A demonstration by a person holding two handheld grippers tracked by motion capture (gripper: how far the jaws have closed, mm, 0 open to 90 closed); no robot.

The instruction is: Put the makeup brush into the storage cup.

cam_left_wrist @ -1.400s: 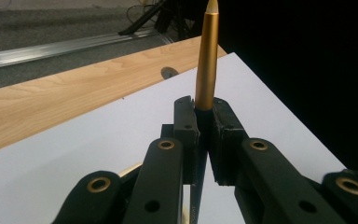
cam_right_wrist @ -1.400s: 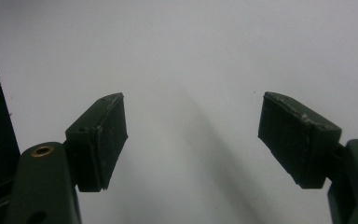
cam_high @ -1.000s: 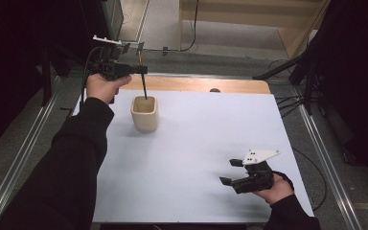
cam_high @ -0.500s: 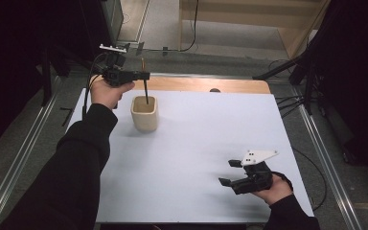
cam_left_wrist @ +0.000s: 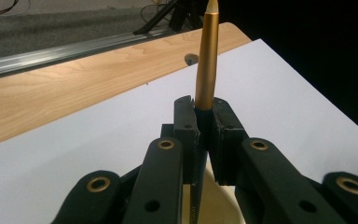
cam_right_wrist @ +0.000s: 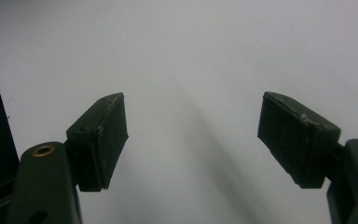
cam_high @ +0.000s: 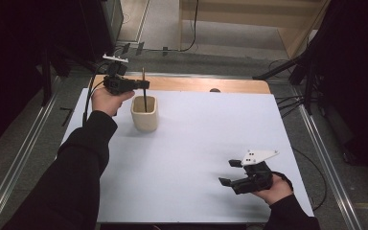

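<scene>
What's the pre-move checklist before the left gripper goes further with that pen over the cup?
1. Grip: left gripper shut on the pen - ok.
2. Pen upright, gold end up - ok.
3. Lower end of pen inside the cup - ok.
4. Whether the pen tip touches the cup bottom - cannot tell.
5. Cup upright on the white sheet - ok.
6. Right gripper open, far from the cup - ok.

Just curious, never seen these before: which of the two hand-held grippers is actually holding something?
The left hand-held gripper, shut on a pen above the cup. The right is open.
</scene>
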